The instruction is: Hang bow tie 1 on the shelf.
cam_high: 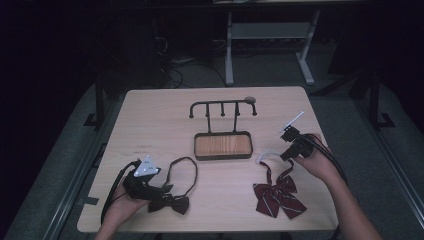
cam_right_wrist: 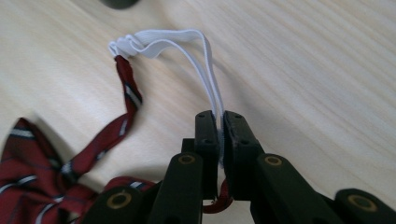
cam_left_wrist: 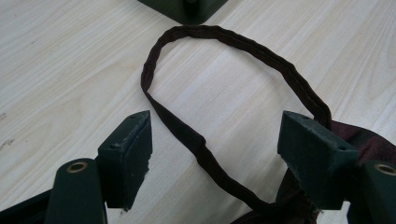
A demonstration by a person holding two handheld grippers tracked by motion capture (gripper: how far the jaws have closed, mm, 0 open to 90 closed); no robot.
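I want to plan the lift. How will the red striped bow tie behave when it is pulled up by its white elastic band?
The white elastic band, pinched in the right hand-held gripper, will probably stretch first. The red striped bow tie looks like soft cloth lying flat, so it should hang limp and may swing. It seems light and unlikely to break.

The high view is dim, its corners and background falling to near black, while the pale wooden table [cam_high: 150, 120] catches soft overhead light. Both gripper views are brighter, with nearest black jaws slightly blurred and soft shadows.
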